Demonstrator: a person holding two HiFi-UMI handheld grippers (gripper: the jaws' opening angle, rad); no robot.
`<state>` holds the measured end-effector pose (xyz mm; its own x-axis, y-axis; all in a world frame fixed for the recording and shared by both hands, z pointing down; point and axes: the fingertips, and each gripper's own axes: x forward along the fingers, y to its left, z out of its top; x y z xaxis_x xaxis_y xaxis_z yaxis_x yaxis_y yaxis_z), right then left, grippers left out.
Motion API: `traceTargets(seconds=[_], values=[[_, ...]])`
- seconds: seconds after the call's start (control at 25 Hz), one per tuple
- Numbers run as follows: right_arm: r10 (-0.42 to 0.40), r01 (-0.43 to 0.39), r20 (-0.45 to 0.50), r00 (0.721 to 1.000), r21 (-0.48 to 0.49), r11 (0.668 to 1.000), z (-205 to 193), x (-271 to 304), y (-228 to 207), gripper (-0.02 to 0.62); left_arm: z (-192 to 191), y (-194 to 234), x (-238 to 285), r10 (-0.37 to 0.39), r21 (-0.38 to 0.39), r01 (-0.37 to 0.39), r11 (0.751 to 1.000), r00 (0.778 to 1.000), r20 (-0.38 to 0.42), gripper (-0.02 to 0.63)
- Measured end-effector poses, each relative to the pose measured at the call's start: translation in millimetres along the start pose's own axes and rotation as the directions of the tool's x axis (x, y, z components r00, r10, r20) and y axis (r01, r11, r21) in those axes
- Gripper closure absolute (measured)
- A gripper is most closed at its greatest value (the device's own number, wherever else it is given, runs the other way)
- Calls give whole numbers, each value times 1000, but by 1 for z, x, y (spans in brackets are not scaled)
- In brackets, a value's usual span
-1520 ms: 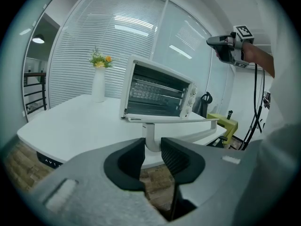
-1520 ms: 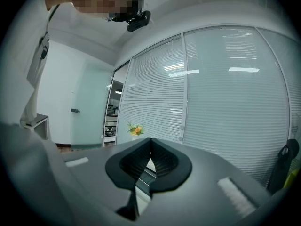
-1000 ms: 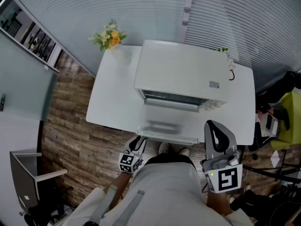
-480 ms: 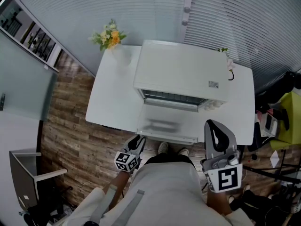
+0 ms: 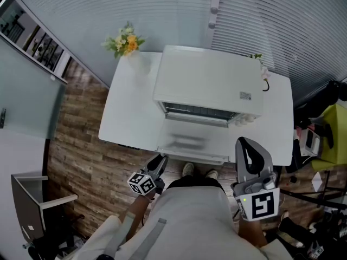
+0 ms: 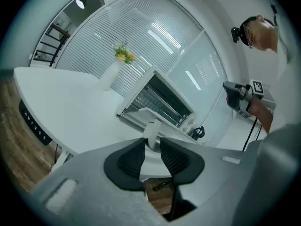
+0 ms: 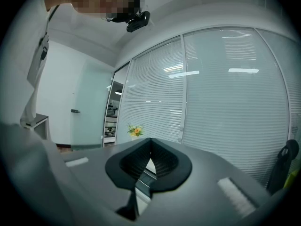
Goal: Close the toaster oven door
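A white toaster oven [image 5: 209, 83] stands on the white table [image 5: 130, 112], its door [image 5: 190, 142] folded down flat toward me. My left gripper [image 5: 158, 162] hovers just off the table's front edge, below the door's left corner. It is open, its jaws have just been closing a little, and nothing is between them. In the left gripper view the gripper [image 6: 152, 149] faces the oven [image 6: 160, 100] and its lowered door [image 6: 143, 119]. My right gripper [image 5: 246, 148] hangs off the door's right corner, apart from it, with its pads [image 7: 157, 157] meeting at the tips, empty.
A vase of yellow flowers [image 5: 126, 42] sits at the table's far left corner. Window blinds [image 5: 271, 20] run behind the table. Wood flooring [image 5: 81, 145] lies to the left, with a low shelf [image 5: 32, 205]. Clutter and a yellow-green object [image 5: 331, 140] crowd the right side.
The left gripper has rolled about its own axis, its marker cube swinging left and down. The right gripper and the oven door have not moved.
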<state>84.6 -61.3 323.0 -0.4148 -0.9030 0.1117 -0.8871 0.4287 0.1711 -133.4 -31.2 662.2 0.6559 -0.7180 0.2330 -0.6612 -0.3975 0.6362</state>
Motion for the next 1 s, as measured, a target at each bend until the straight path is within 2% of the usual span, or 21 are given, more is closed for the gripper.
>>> traceTargets(seconds=[0.36, 1.0], values=[[-5, 5, 2, 1000, 1, 1000, 1, -3, -1, 592, 2, -1, 0, -49, -128, 56, 990, 997, 56, 508], [-16, 16, 1, 1000, -2, 1000, 4, -6, -3, 592, 18, -9, 1, -92, -171, 109, 979, 990, 103, 506]])
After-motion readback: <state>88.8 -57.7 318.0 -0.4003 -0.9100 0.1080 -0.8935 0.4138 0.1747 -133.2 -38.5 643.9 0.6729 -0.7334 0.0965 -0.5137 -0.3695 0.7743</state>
